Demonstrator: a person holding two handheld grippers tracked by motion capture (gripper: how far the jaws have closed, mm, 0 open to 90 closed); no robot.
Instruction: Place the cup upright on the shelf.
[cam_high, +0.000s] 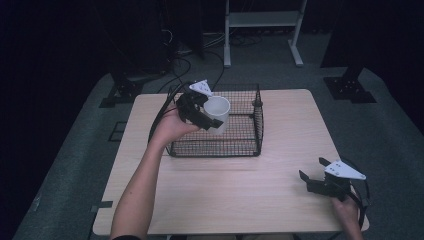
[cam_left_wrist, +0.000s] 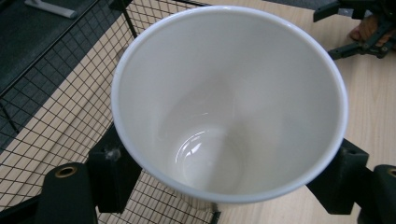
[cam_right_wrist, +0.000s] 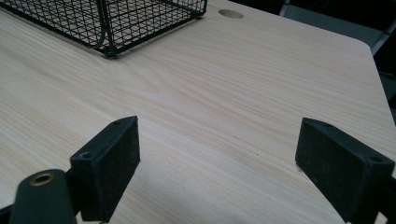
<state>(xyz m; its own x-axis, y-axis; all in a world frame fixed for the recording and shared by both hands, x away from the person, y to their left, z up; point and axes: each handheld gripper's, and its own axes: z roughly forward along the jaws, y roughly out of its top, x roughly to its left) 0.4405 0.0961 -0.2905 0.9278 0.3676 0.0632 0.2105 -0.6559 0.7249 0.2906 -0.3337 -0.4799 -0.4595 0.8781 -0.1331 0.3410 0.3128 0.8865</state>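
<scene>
Above the wire basket (cam_high: 240, 131) at upper centre, the left gripper (cam_high: 207, 116) fingers (cam_left_wrist: 109, 175) pinch a white cup (cam_high: 217, 113) by its walls — likely stiff, smooth, breakable; right gripper (cam_high: 314, 172) fingers spread.

Your left tool (cam_high: 202, 111) is black with a pale grey plate on top, and the cup (cam_high: 217, 113) in it is plain glossy white. The basket (cam_high: 240, 142) is black wire in a fine square grid. The desk (cam_high: 240, 200) shows pale wood grain.
</scene>
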